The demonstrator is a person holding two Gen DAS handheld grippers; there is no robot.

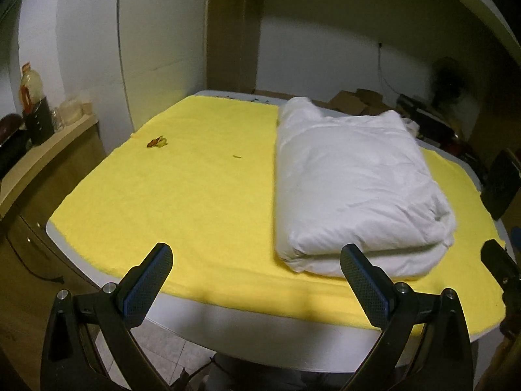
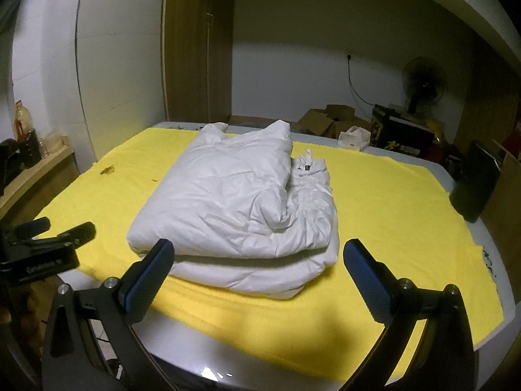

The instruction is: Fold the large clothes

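Both the left claw point(image 1: 257, 277) and right claw point(image 2: 259, 272) are hanging spread apart, gripping nothing. Just beyond them, the folded white garment point(image 2: 237, 208) is lying on the yellow cloth point(image 2: 390, 202) covering the worktop point(image 2: 495, 260).

White table point(image 2: 498, 260); yellow cloth point(image 2: 390, 202) covering top; folded white garment point(image 2: 234, 202) on cloth.

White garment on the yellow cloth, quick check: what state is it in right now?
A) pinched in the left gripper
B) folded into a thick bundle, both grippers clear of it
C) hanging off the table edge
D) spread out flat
B: the white garment lies as a stacked bundle on the yellow cloth, and the left gripper and right gripper are both open, holding nothing.
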